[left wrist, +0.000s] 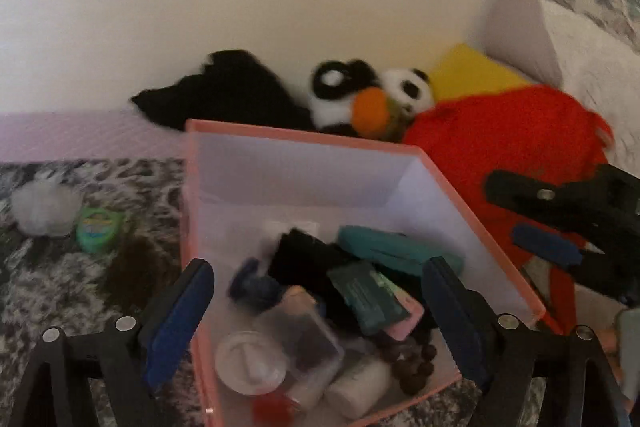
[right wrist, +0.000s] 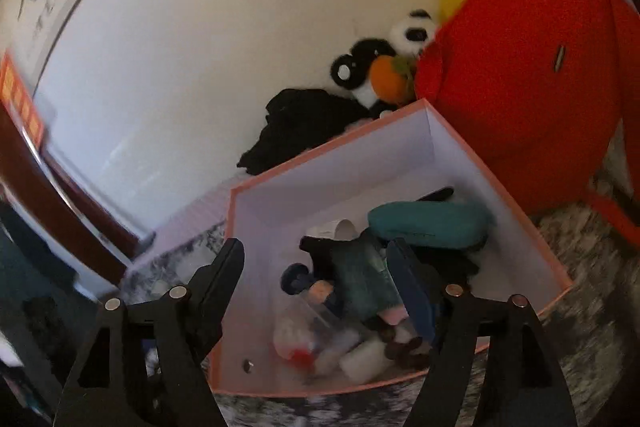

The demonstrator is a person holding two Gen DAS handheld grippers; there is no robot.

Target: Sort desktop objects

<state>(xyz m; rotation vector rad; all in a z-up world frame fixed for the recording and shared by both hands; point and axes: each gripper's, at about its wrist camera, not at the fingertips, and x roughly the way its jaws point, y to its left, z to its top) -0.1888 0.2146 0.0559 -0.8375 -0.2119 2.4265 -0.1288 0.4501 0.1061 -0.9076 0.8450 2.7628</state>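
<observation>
A pink-rimmed white box (left wrist: 304,163) (right wrist: 400,163) stands on the patterned cloth and holds several small items: a teal case (left wrist: 396,247) (right wrist: 432,223), a dark green packet (left wrist: 366,291), a clear plastic container (left wrist: 304,339), brown beads (left wrist: 416,363) and white tubes. My left gripper (left wrist: 320,307) is open and empty above the box's near side. My right gripper (right wrist: 320,287) is open and empty above the box; it also shows at the right of the left wrist view (left wrist: 532,211). A green round container (left wrist: 98,227) and a white puff (left wrist: 42,211) lie left of the box.
Behind the box, against the white wall, lie a black cloth (left wrist: 228,91) (right wrist: 304,131), a panda plush with an orange ball (left wrist: 372,99) (right wrist: 384,67), a yellow cushion (left wrist: 472,71) and a red bag (left wrist: 508,139) (right wrist: 528,67). A bed with pillows (left wrist: 580,27) is at far right.
</observation>
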